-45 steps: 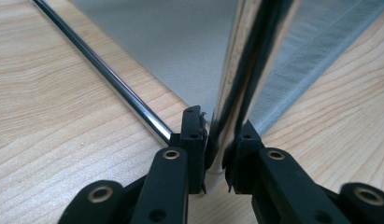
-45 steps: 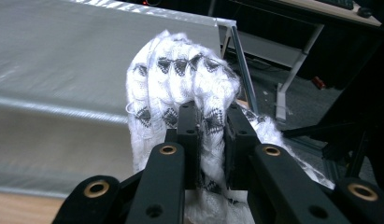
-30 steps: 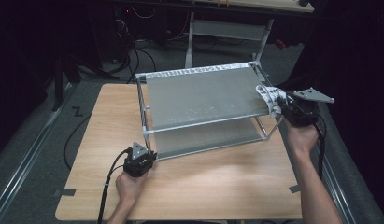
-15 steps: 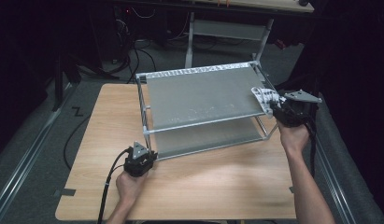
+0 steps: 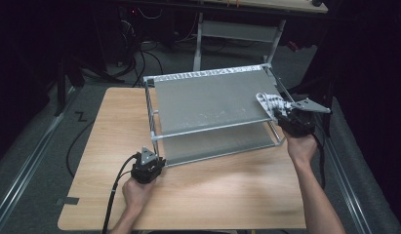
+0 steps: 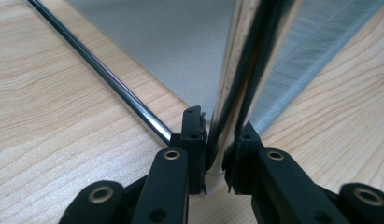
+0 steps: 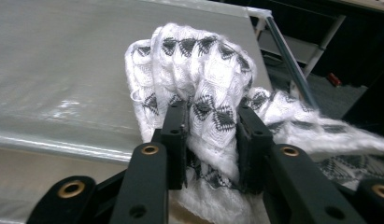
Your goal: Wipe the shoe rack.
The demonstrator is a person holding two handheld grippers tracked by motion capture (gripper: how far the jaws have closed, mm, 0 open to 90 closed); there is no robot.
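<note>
A two-shelf metal rack (image 5: 212,100) stands on the wooden table (image 5: 212,195). My left gripper (image 5: 152,155) is at the rack's near left corner, shut on its upright chrome post (image 6: 241,70); the left gripper view shows both pads (image 6: 194,135) pressed against that post. My right gripper (image 5: 278,111) is at the right edge of the upper shelf (image 7: 63,60). It grips a bunched white cloth with a black diamond pattern (image 7: 199,60), whose free end lies on the shelf (image 5: 267,101). Its jaws have just been closing, with the cloth squeezed between them.
A patterned white strip (image 5: 208,75) runs along the far edge of the upper shelf. The grey lower shelf (image 5: 222,144) lies under it. A metal stand (image 5: 237,29) and cables (image 5: 134,58) are on the floor behind the table. Bare wood stretches along the front.
My right gripper has come left and down with the cloth, bringing it over the shelf's right edge. The left gripper has stayed on the post.
</note>
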